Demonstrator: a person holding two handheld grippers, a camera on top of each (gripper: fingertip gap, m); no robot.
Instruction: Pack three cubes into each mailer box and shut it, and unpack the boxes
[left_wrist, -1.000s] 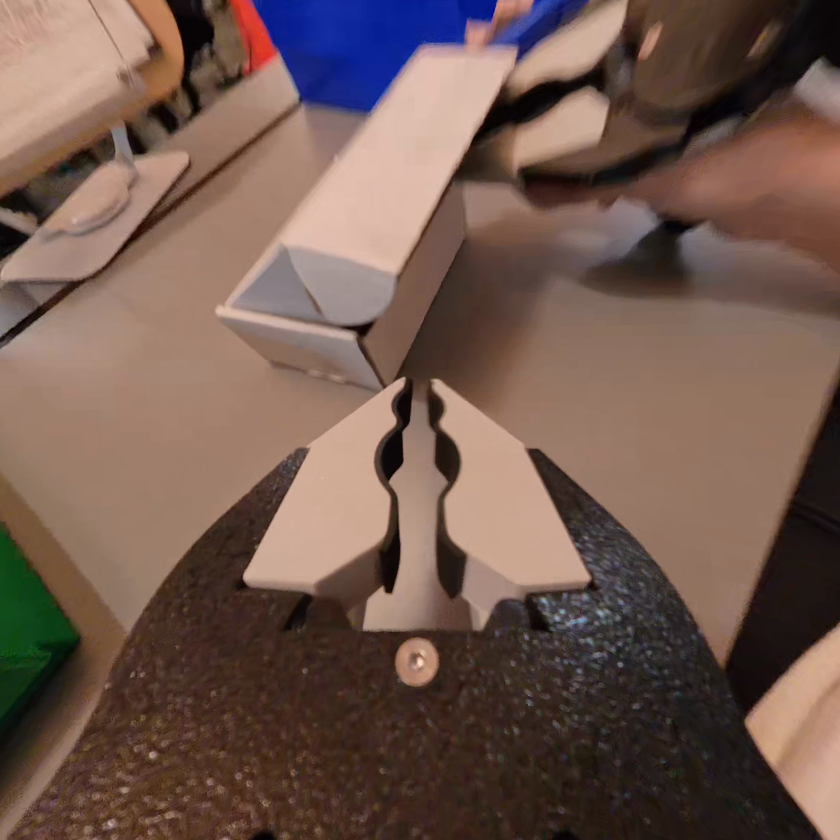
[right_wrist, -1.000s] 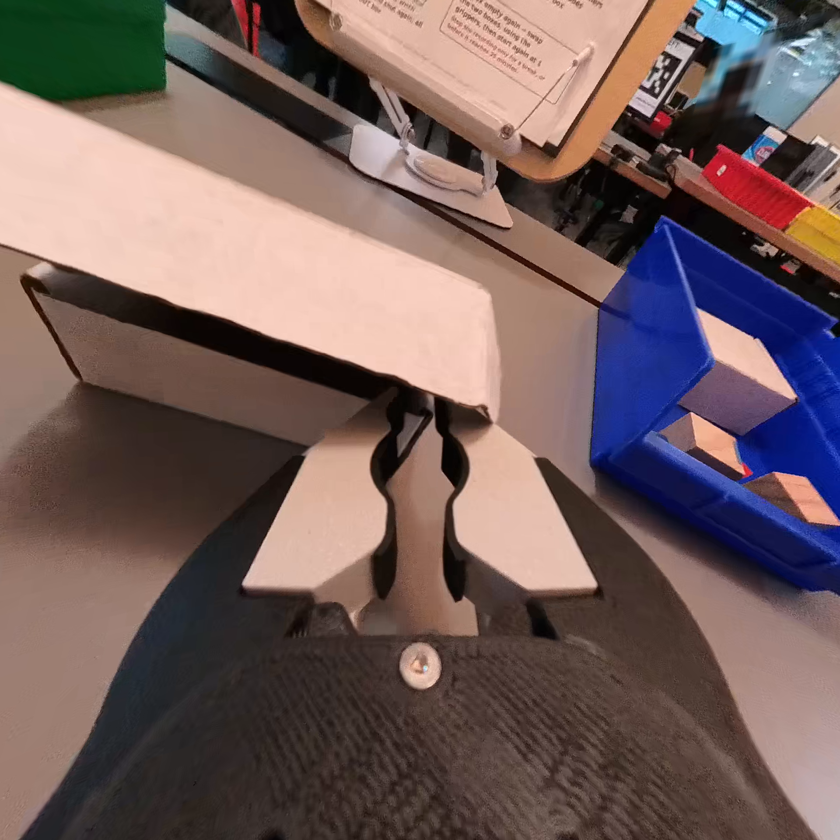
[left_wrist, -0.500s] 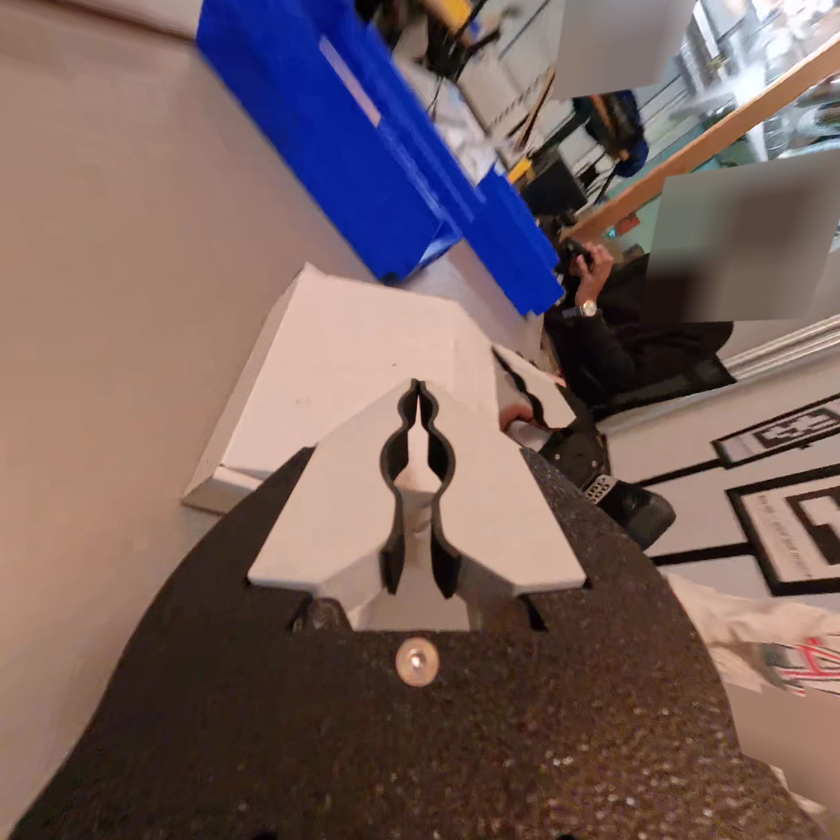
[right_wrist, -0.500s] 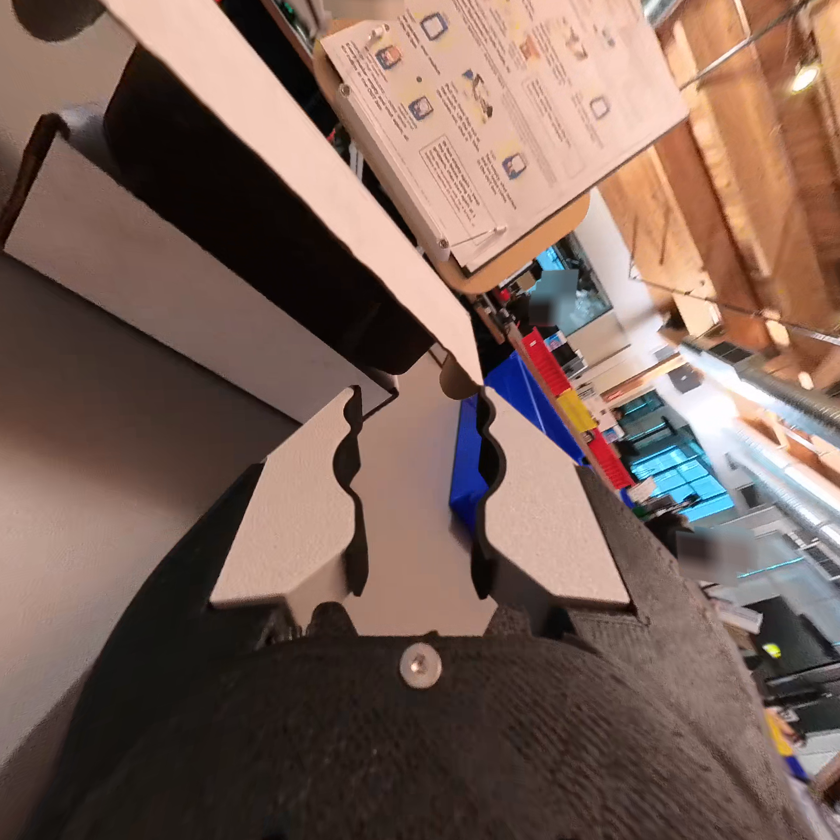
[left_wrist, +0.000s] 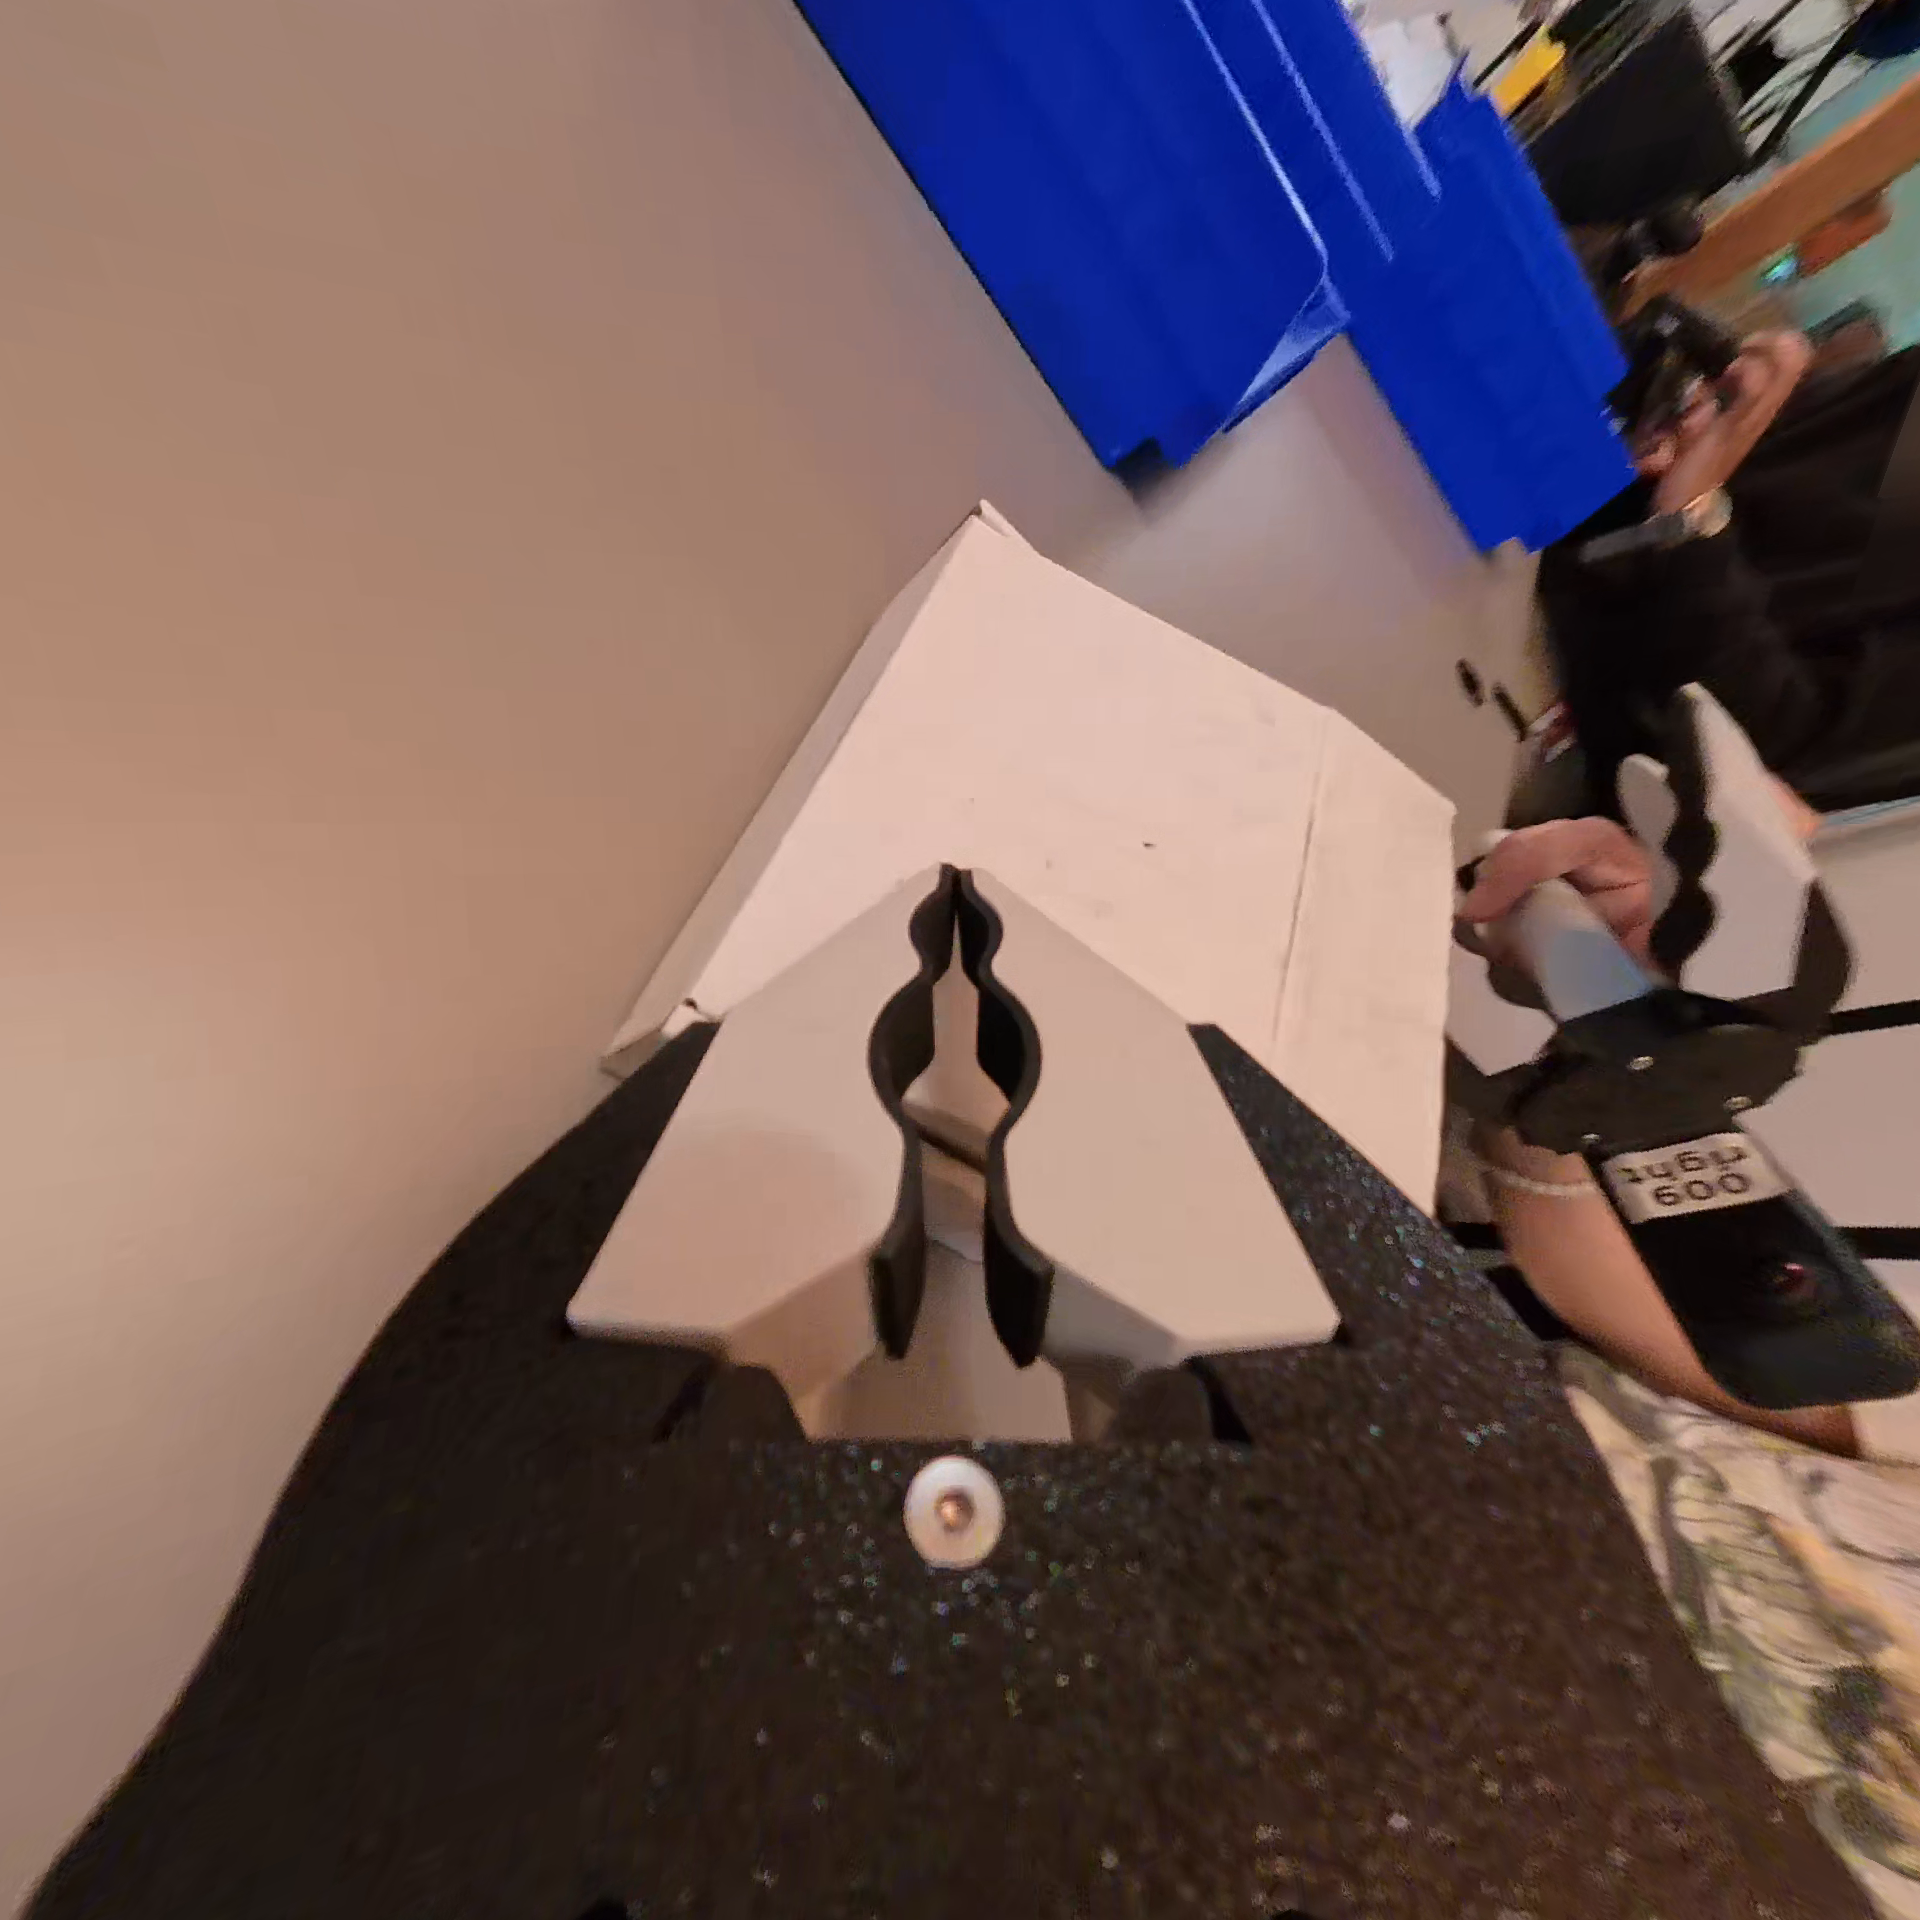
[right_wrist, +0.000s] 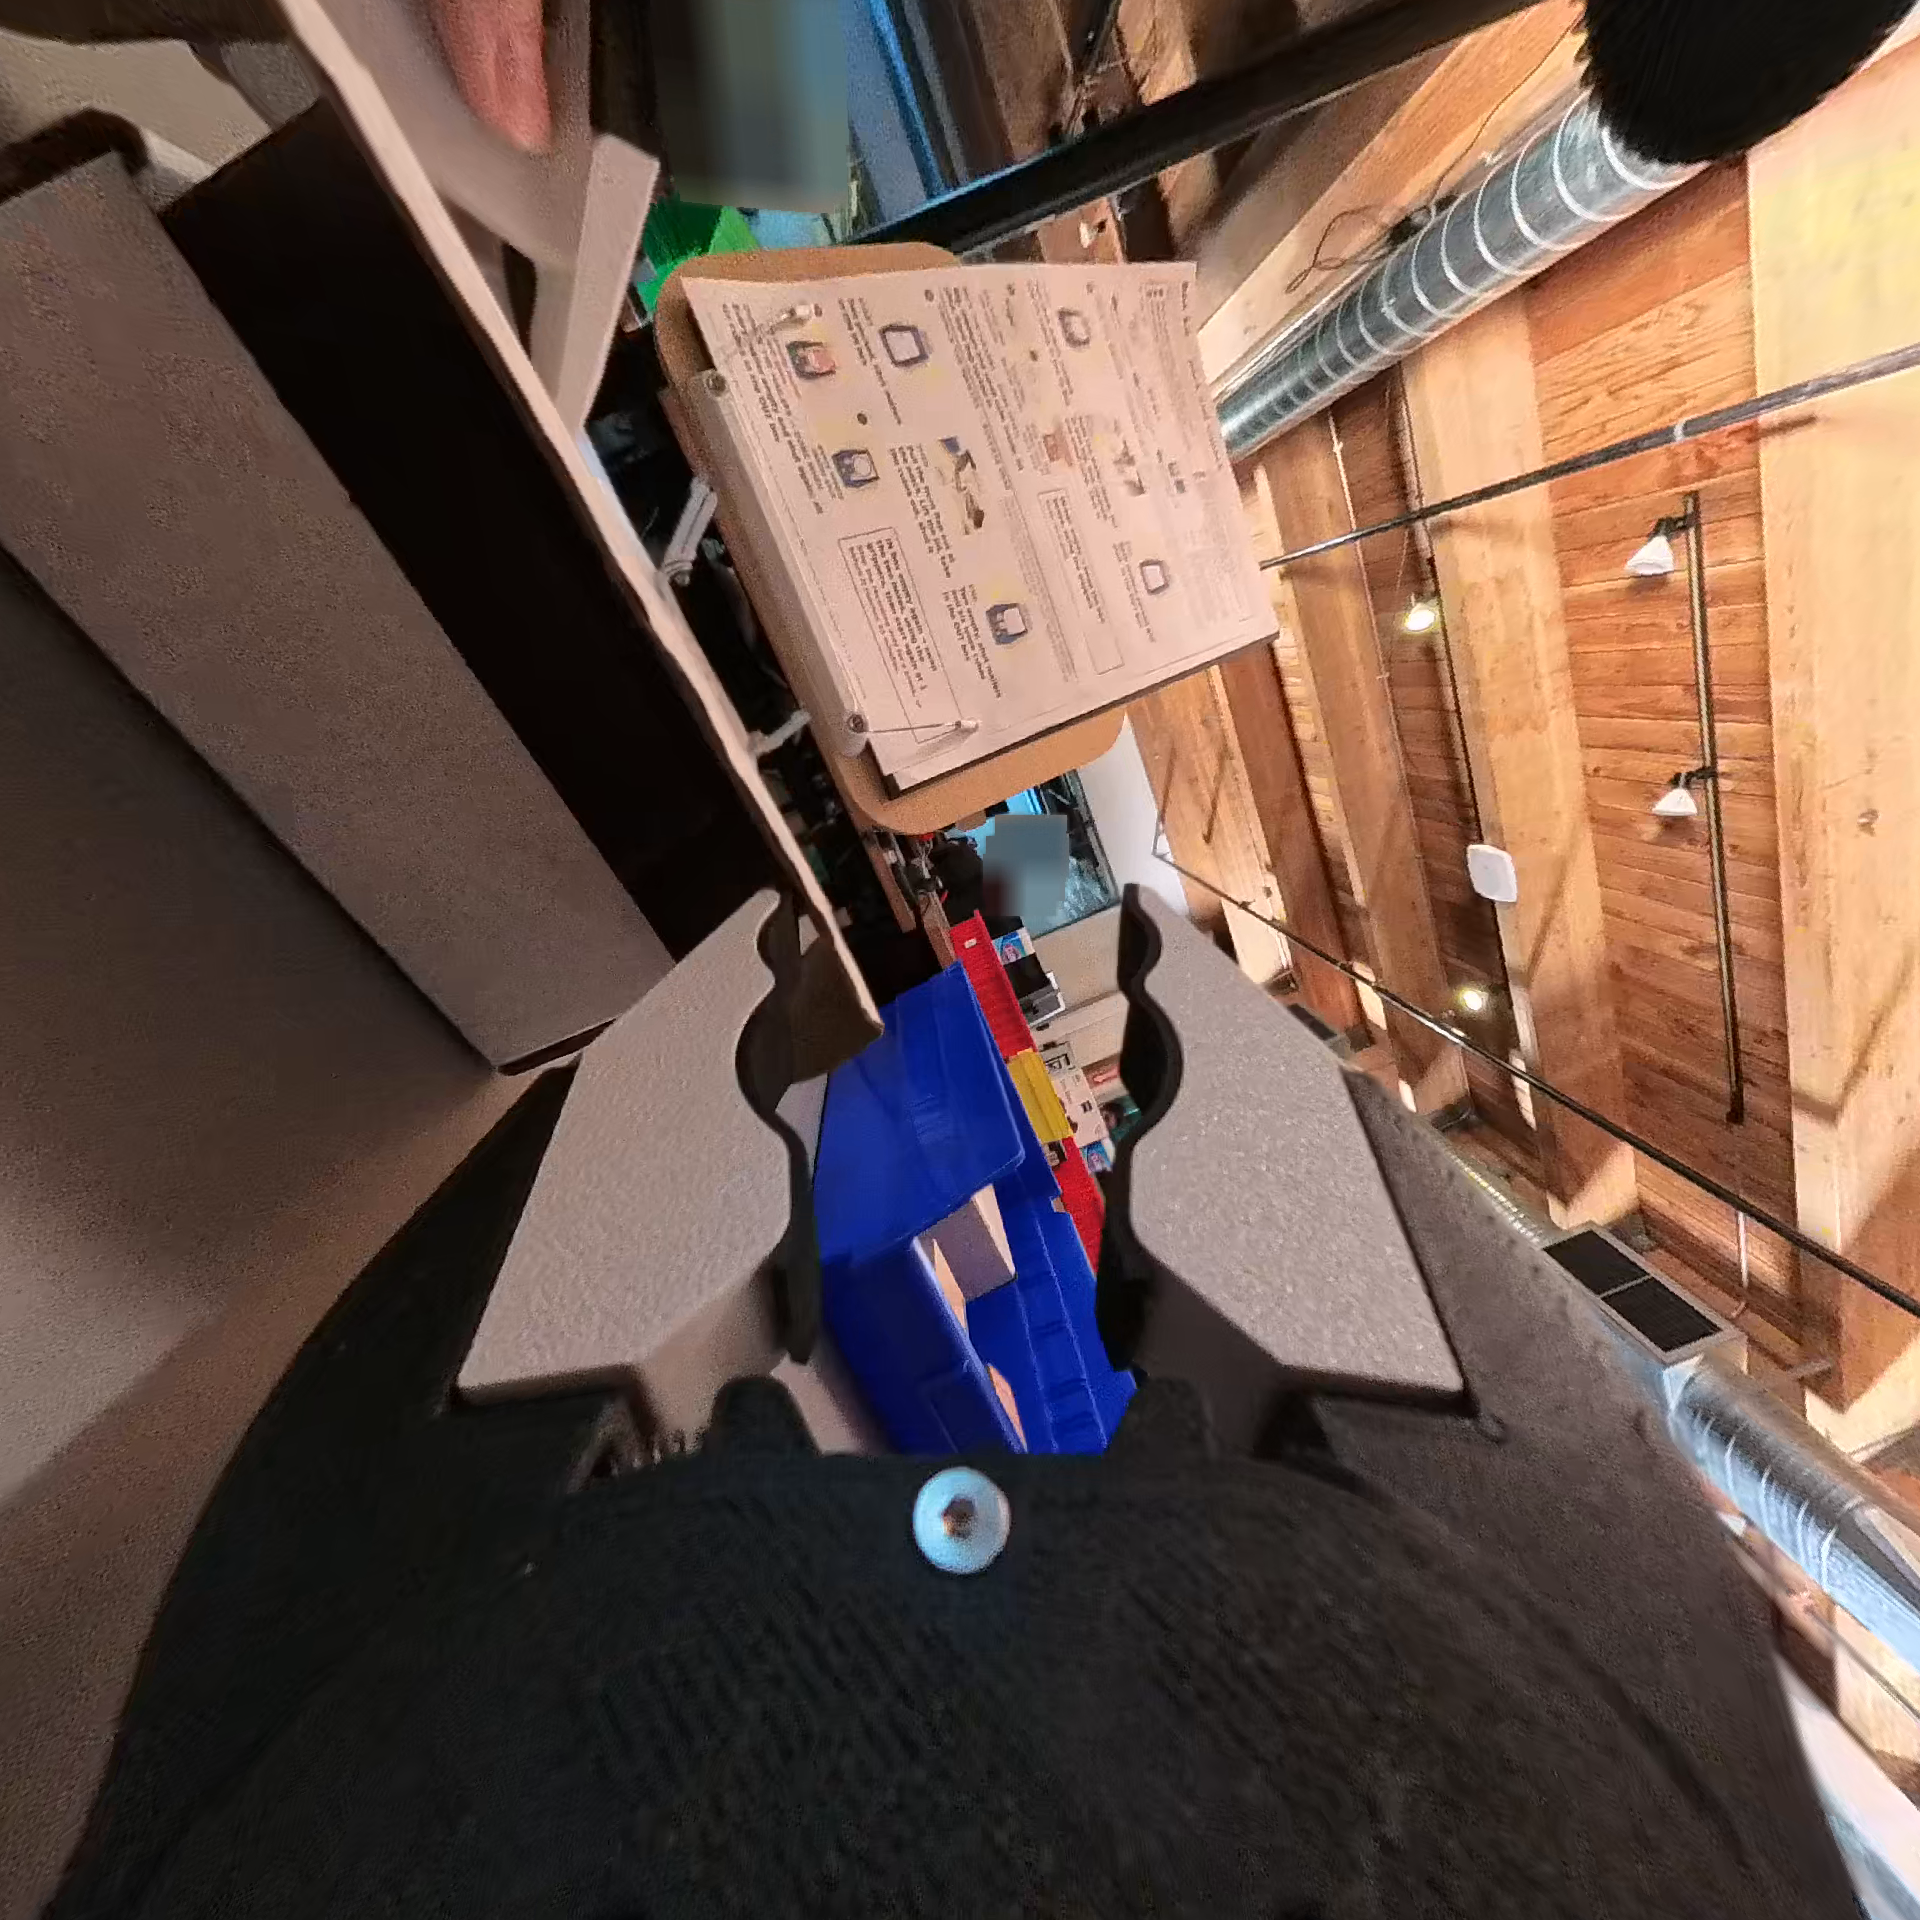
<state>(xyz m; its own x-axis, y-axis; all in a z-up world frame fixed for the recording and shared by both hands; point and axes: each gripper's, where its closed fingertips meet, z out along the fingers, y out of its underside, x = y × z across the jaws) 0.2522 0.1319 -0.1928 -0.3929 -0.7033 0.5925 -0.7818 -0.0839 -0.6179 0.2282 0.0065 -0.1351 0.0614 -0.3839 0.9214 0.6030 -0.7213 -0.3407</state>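
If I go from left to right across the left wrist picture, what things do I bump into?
Bare table → white mailer box with the shut left tongs over it → the open right tongs, held farther off in a hand. The blue bins sit higher up, beyond the box.

Grey-beige table (left_wrist: 364, 623), matte and plain, seen steeply tilted in both wrist views. Resting directly on it: a white mailer box (left_wrist: 1091, 790) near the middle, its lid (right_wrist: 582, 499) raised from the base wall (right_wrist: 291, 623); two blue bins (left_wrist: 1122, 229) side by side beyond the box, at the far edge. In the right wrist view one blue bin (right_wrist: 914, 1132) holds pale cubes (right_wrist: 971, 1252).
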